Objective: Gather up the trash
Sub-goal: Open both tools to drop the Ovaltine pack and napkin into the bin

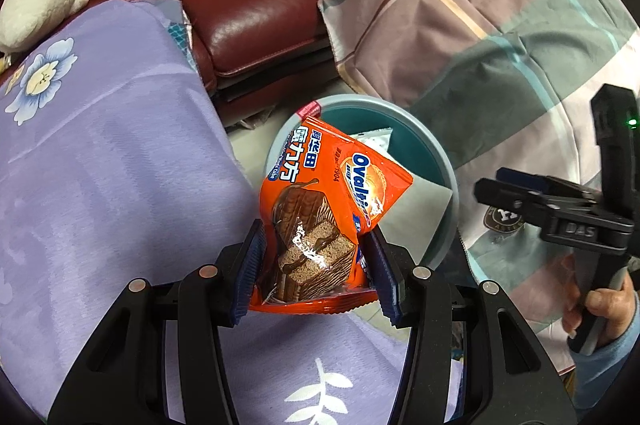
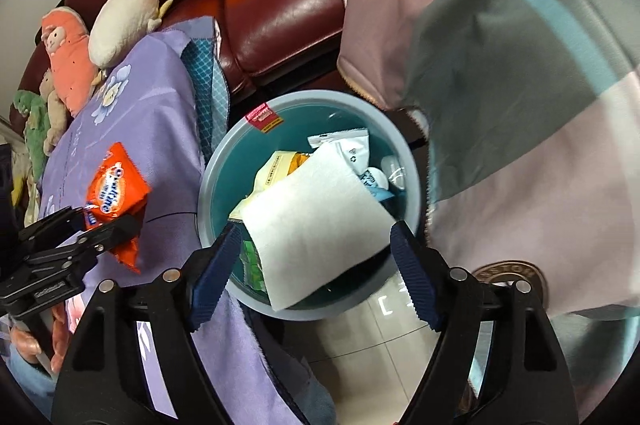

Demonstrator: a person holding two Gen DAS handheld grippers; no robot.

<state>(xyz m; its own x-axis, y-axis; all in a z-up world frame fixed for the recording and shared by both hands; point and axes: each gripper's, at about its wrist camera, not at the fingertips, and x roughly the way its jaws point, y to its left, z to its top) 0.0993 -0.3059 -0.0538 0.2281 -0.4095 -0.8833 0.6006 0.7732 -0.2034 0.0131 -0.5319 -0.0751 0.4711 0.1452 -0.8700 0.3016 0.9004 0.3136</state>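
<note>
Left gripper [image 1: 316, 257] clamped on glossy orange snack wrapper [image 1: 320, 209], crinkled foil, sticking out ahead of its pads over purple floral cloth [image 1: 120, 153]. Right gripper [image 2: 316, 265] jaws wide, nothing pinched; white paper towel [image 2: 316, 213], soft flat sheet, lies between them, draped into round teal bin [image 2: 212, 185] just ahead. Bin holds white pouches, yellow packet, green wrapper

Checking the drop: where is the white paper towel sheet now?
Right wrist view: white paper towel sheet lies over the round blue trash bin, between open right tongs.
</note>
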